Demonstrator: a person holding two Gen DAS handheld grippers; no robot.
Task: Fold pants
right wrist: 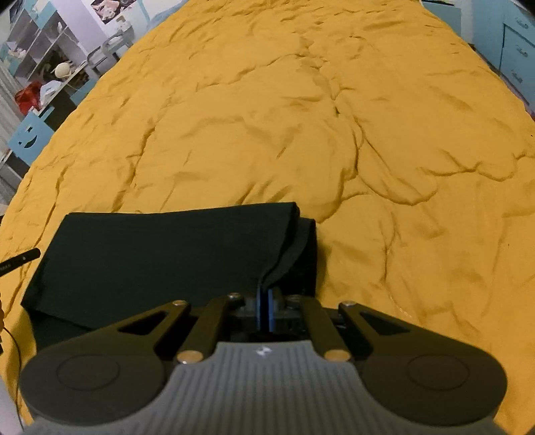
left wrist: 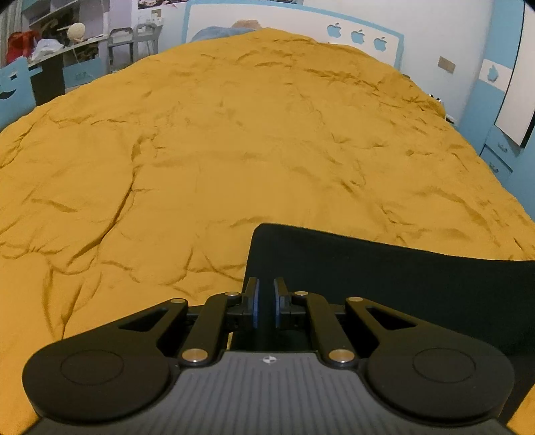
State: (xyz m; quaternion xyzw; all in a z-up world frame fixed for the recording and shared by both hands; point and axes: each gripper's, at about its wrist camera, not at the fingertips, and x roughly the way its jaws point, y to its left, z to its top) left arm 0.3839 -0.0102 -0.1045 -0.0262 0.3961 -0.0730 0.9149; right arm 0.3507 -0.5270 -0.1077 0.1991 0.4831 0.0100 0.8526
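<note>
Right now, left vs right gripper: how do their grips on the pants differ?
Left gripper: blue pads sit slightly apart, with dark cloth of the pants in the gap; a firm pinch can't be confirmed. Right gripper: pads nearly closed, pinching a lifted fold of the pants.
Left sits at the pants' left edge; right is at the layered right edge.
Shared: both point across the yellow bedspread at the near edge of the pants.

Pants (right wrist: 160,254) lying folded on the bed cover (right wrist: 301,117), at its near end, with the cover stretching far beyond them toward the headboard (left wrist: 301,23). Right gripper (right wrist: 265,311) at the pants' near right corner, clamped on a raised layer; left gripper (left wrist: 266,308) at their near left corner, fabric between its parted fingers. Desk (left wrist: 60,50) left of the bed cover, drawers (left wrist: 498,157) right of it.
</note>
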